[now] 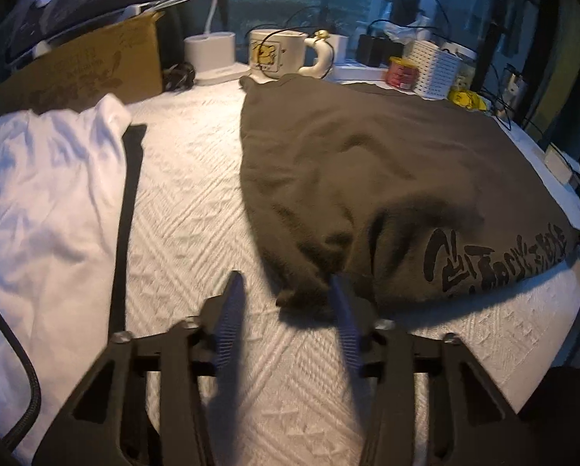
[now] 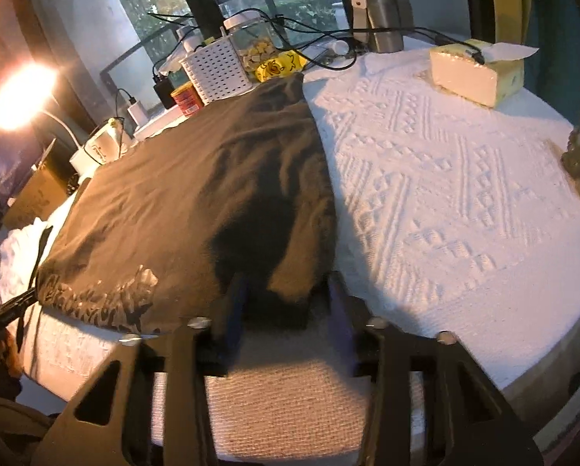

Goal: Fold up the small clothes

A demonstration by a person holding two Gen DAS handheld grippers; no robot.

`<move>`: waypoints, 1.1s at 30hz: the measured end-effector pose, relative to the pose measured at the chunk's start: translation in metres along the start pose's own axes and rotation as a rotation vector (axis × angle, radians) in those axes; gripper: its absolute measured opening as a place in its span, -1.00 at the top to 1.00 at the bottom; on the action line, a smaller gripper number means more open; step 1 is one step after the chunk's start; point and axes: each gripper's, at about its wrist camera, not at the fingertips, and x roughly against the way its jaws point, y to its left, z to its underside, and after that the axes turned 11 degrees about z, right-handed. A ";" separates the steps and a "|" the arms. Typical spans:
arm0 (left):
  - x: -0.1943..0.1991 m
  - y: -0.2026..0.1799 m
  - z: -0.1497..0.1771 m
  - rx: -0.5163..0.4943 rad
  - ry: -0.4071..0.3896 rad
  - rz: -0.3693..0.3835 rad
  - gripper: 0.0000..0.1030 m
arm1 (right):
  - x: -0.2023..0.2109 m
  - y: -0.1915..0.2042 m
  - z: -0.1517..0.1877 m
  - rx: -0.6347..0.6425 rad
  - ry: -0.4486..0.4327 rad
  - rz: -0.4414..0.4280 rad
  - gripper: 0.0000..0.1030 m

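While the dark olive cotton T-shirt with black print (image 1: pixel 367 163) lies flat on the white-quilted desk (image 1: pixel 189 194), both hand-held grippers, left (image 1: pixel 288 295) and right (image 2: pixel 286 291), are wide apart, straddling its near corners, probably to pinch for a fold.

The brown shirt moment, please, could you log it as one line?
brown shirt: spread on white cloth | left gripper: open at near corner | right gripper: open over near edge | white garment: aside

left wrist: low, faces window | right wrist: likewise; both share brown shirt (image 1: pixel 367 163) (image 2: pixel 197 178)
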 end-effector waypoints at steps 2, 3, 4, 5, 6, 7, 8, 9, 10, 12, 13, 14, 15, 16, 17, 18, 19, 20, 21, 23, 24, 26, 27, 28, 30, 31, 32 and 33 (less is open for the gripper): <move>-0.002 0.001 -0.005 0.008 0.016 0.048 0.84 | -0.002 0.002 -0.002 0.024 0.024 -0.019 0.79; -0.002 -0.001 -0.006 0.001 0.015 0.040 0.86 | 0.000 0.004 -0.004 0.043 0.013 -0.010 0.80; -0.001 -0.004 -0.008 -0.024 0.012 0.017 0.87 | 0.004 0.005 -0.005 0.062 0.001 0.002 0.81; 0.002 -0.006 -0.009 -0.039 0.009 0.004 0.88 | 0.008 0.006 -0.008 0.080 -0.016 0.017 0.81; 0.009 -0.007 -0.011 -0.041 -0.010 -0.012 0.88 | 0.015 0.006 -0.012 0.097 -0.037 0.027 0.81; 0.015 -0.005 -0.014 -0.034 -0.028 -0.016 0.88 | 0.020 0.004 -0.016 0.103 -0.049 0.027 0.81; 0.022 -0.005 -0.017 -0.029 -0.046 -0.022 0.89 | 0.025 0.004 -0.019 0.110 -0.061 0.031 0.82; 0.030 -0.005 -0.020 -0.028 -0.065 -0.027 0.89 | 0.030 0.004 -0.023 0.122 -0.075 0.039 0.82; 0.039 -0.005 -0.023 -0.030 -0.080 -0.023 0.89 | 0.035 0.005 -0.027 0.142 -0.089 0.055 0.82; 0.050 -0.010 -0.026 -0.043 -0.089 -0.015 0.89 | 0.041 0.008 -0.032 0.174 -0.108 0.080 0.82; 0.054 -0.015 -0.027 -0.057 -0.086 -0.019 0.89 | 0.049 0.009 -0.037 0.200 -0.128 0.100 0.82; 0.056 -0.018 -0.027 -0.065 -0.079 -0.019 0.89 | 0.049 0.009 -0.037 0.200 -0.128 0.100 0.82; 0.059 -0.021 -0.026 -0.069 -0.070 -0.013 0.89 | 0.054 0.008 -0.038 0.209 -0.138 0.108 0.82; 0.060 -0.023 -0.024 -0.072 -0.054 -0.004 0.89 | 0.058 0.005 -0.039 0.213 -0.145 0.118 0.82; 0.060 -0.024 -0.022 -0.074 -0.040 0.001 0.89 | 0.061 0.003 -0.039 0.213 -0.148 0.125 0.82; 0.060 -0.025 -0.018 -0.073 -0.025 0.005 0.89 | 0.065 -0.001 -0.039 0.214 -0.147 0.134 0.82; 0.059 -0.026 -0.014 -0.068 -0.009 0.011 0.89 | 0.067 -0.004 -0.037 0.215 -0.144 0.140 0.82; 0.058 -0.026 -0.010 -0.061 0.007 0.017 0.89 | 0.067 -0.004 -0.035 0.216 -0.139 0.143 0.82; 0.055 -0.025 -0.003 -0.050 0.031 0.023 0.89 | 0.066 -0.006 -0.030 0.220 -0.125 0.147 0.82; 0.048 -0.027 0.008 -0.037 0.067 0.026 0.88 | 0.062 -0.007 -0.022 0.228 -0.103 0.157 0.82; 0.041 -0.026 0.015 -0.027 0.092 0.024 0.88 | 0.059 -0.008 -0.016 0.234 -0.092 0.165 0.82; 0.029 -0.027 0.025 -0.024 0.141 0.022 0.88 | 0.053 -0.012 -0.005 0.221 -0.071 0.173 0.82; 0.026 -0.027 0.027 -0.029 0.155 0.020 0.87 | 0.050 -0.015 0.001 0.209 -0.060 0.173 0.82; 0.025 -0.028 0.028 -0.032 0.159 0.018 0.87 | 0.047 -0.018 0.007 0.197 -0.048 0.172 0.82; 0.026 -0.029 0.027 -0.037 0.166 0.017 0.82 | 0.043 -0.021 0.016 0.185 -0.031 0.173 0.82; 0.026 -0.027 0.027 -0.040 0.173 0.011 0.79 | 0.040 -0.023 0.021 0.183 -0.022 0.174 0.81; 0.027 -0.025 0.027 -0.040 0.177 0.011 0.77 | 0.038 -0.023 0.024 0.181 -0.014 0.174 0.81; 0.029 -0.023 0.028 -0.033 0.177 0.014 0.76 | 0.036 -0.024 0.027 0.179 -0.006 0.179 0.81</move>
